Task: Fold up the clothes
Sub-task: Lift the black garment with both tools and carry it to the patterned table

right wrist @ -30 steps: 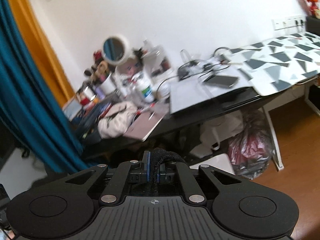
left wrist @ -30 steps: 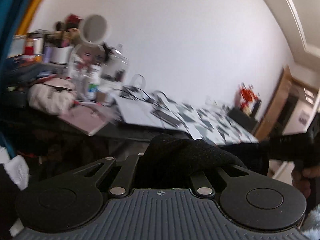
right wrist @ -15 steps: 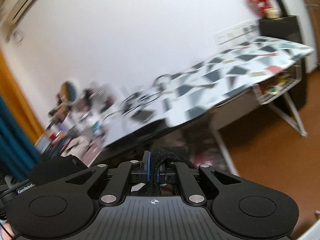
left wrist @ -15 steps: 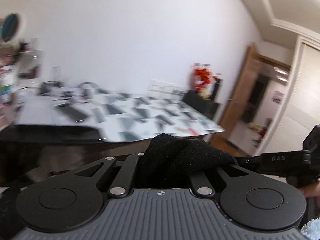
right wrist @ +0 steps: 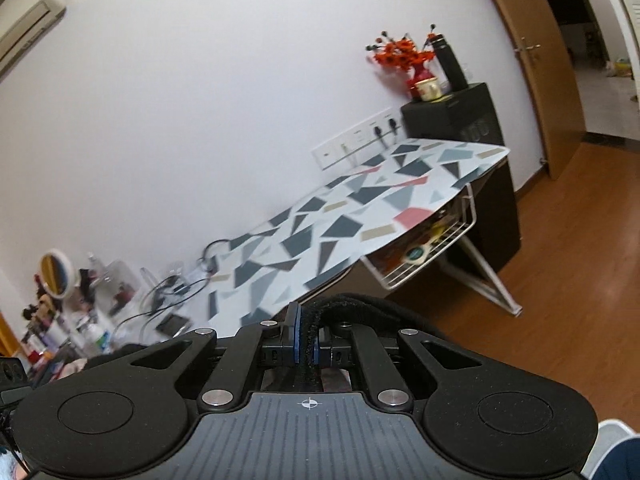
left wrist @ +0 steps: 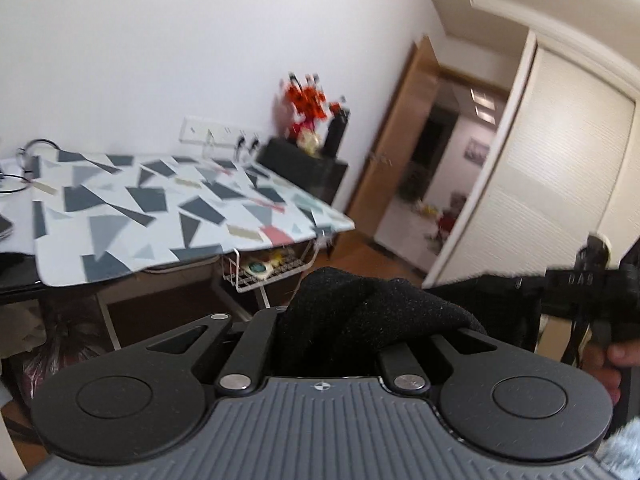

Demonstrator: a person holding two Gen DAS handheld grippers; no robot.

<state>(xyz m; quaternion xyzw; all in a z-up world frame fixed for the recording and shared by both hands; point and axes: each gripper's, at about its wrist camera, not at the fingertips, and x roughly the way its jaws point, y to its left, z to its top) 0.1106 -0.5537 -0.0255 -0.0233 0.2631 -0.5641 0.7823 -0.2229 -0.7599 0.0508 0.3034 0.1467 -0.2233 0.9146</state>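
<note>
1. The left gripper has its fingertips buried under a bunched black knitted garment, so how they stand is hidden in its own view; they are clenched on that cloth, which mounds over the front of the gripper.
2. In the right wrist view the right gripper has its blue pads pressed tight on a folded edge of the same black fabric, which runs on to the right and drops out of sight.
3. At the right edge of the left view, the right gripper's body and the hand holding it are cut off and blurred.
4. Both grippers are held in the air, with the garment in front of a table with a grey, white and pink geometric-patterned cloth against a plain white wall.
5. The floor is brown wood; a wooden door stands open to another room.
6. A white wire basket hangs under the table end; its contents are too small to name.
7. A black cabinet carries a red vase of orange flowers and a dark bottle.
8. Blurred clutter with a round mirror crowds the table's far left end.
</note>
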